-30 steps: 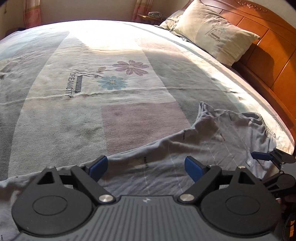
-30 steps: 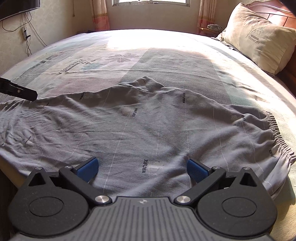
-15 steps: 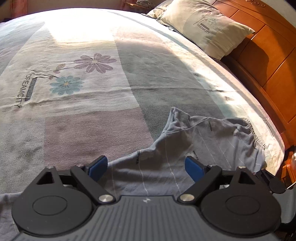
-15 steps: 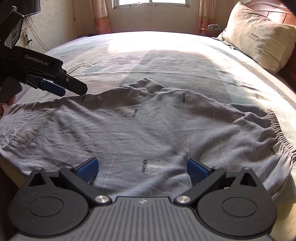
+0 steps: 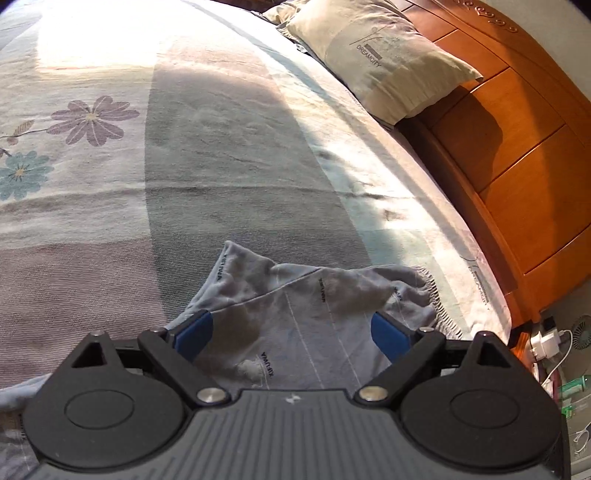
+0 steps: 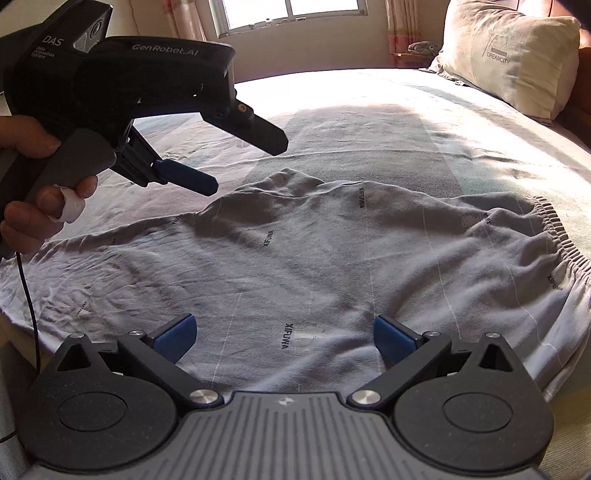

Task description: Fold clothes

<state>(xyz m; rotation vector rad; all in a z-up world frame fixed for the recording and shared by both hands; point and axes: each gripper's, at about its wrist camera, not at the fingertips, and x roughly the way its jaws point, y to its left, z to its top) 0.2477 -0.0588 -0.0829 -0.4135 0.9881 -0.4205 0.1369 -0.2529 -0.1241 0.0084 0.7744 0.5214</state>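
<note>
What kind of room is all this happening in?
Most likely a home bedroom: a wide bed with a patterned cover, a pillow against a wooden headboard, and a curtained window behind. Grey trousers lie spread on the bed.

Grey trousers lie spread on the bed; both grippers, right gripper and left gripper, hover open.

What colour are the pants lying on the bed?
Grey pants with thin pale stripes and dark lettering; clearest in the right wrist view.
</note>
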